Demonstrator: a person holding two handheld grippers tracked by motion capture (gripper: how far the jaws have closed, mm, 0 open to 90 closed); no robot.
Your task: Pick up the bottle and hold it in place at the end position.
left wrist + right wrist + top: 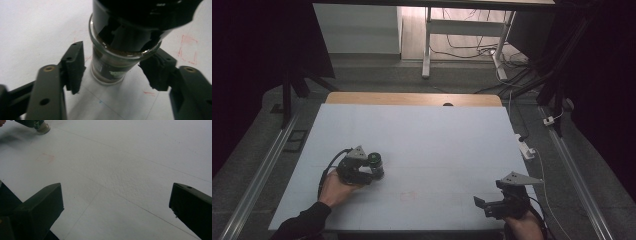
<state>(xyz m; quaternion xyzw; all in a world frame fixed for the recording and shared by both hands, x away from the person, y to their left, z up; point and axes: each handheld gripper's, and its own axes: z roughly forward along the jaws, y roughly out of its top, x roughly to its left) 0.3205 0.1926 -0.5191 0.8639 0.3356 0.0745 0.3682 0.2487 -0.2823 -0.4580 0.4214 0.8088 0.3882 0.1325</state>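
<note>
A small glass jar (376,164) with a black lid and dark contents stands upright on the white table (427,140), left of the middle. My left gripper (371,172) reaches it from the left, with the jar (107,67) between its jaws. The left pad (75,67) shows a thin strip of table between it and the glass. The right pad (157,72) sits against or very near the jar's wider rim. My right gripper (491,206) rests at the front right, jaws wide open with nothing between them (116,202). The jar (43,127) shows far off in the right gripper view.
Faint red pen marks (187,48) lie on the table beside the jar. A wooden strip (412,98) borders the table's far edge. A white power strip (526,148) and cables lie on the floor at the right. Desk legs (427,45) stand beyond.
</note>
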